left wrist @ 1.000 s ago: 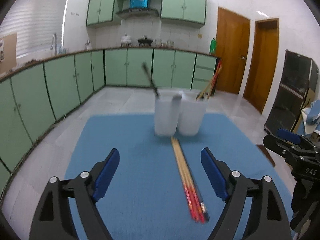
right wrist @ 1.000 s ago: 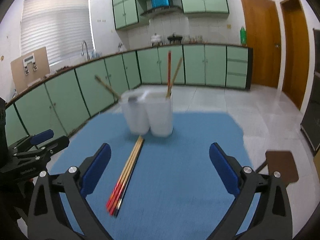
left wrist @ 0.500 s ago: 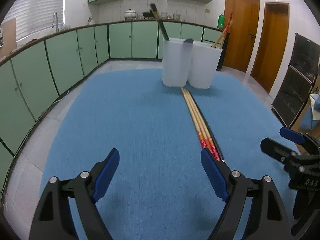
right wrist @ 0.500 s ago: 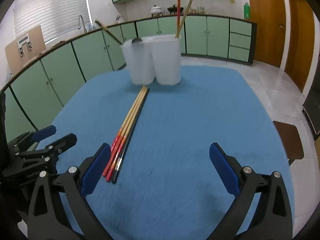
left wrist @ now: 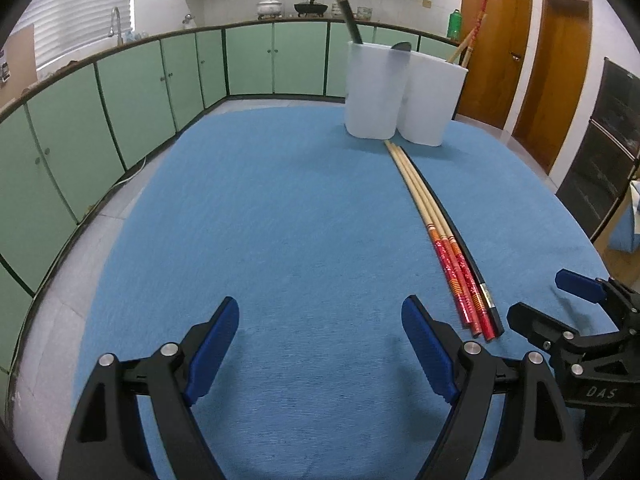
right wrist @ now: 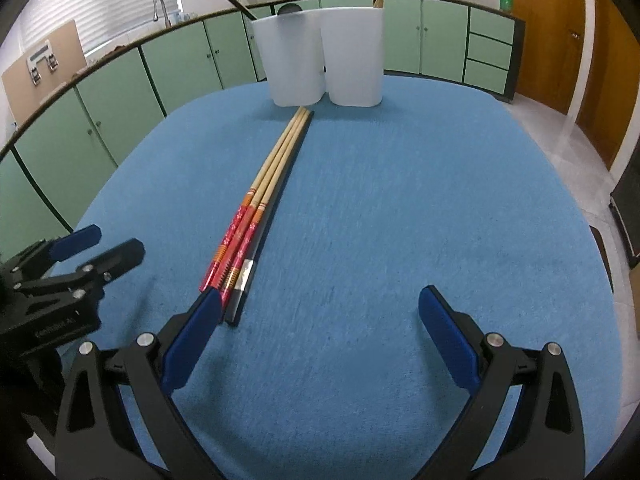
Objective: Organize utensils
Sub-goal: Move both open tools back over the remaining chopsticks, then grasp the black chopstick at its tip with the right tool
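Three red-handled wooden chopsticks (left wrist: 436, 220) and one black chopstick (left wrist: 460, 236) lie side by side on the blue table cloth (left wrist: 280, 220), pointing at two white cups (left wrist: 374, 90). The left cup (right wrist: 295, 60) holds a black chopstick and a dark spoon. The right cup (right wrist: 352, 56) holds red-handled chopsticks. My left gripper (left wrist: 320, 344) is open and empty, left of the chopsticks' near ends. My right gripper (right wrist: 320, 328) is open and empty; its left finger (right wrist: 192, 336) is next to the chopsticks (right wrist: 256, 204). Each gripper shows in the other's view.
Green kitchen cabinets (left wrist: 160, 80) run along the back and left behind the table. Wooden doors (left wrist: 496, 48) stand at the right. The table's edge curves close on both sides.
Both grippers have dropped low toward the cloth and pulled back from the cups. The chopsticks' near ends now lie beside the fingers. Both grippers stay open.
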The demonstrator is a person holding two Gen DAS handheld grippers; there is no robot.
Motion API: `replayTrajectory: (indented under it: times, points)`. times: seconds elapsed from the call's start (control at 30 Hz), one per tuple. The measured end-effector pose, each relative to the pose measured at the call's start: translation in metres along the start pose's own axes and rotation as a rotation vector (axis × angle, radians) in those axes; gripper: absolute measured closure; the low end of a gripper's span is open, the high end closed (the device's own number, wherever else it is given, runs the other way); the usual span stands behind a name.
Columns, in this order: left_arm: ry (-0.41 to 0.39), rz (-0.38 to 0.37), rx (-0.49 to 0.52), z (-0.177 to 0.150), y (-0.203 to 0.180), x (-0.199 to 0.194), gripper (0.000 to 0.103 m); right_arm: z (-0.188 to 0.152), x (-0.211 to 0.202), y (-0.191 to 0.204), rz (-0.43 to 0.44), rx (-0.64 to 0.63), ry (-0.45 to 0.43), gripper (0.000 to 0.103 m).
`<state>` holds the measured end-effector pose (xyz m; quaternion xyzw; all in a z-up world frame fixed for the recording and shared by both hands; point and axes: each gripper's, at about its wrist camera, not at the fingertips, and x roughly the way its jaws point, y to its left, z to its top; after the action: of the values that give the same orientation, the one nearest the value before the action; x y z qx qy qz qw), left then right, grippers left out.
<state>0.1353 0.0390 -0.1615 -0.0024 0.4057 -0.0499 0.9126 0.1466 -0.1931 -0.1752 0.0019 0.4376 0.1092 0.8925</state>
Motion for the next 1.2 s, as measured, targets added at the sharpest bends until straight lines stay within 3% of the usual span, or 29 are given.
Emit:
replayTrajectory:
  times: [0.9,1.1,1.2]
  points:
    - [0.008,0.004,-0.018,-0.001,0.006,0.002,0.021,0.001,0.012,0.014,-0.085,-0.104,0.051,0.008]
    - [0.008,0.004,-0.028,-0.001,0.008,0.001,0.021,0.002,0.006,-0.003,-0.166,-0.065,0.039,0.008]
    - [0.009,0.007,-0.025,-0.001,0.006,0.002,0.021,-0.001,0.001,-0.01,-0.145,-0.045,0.029,0.009]
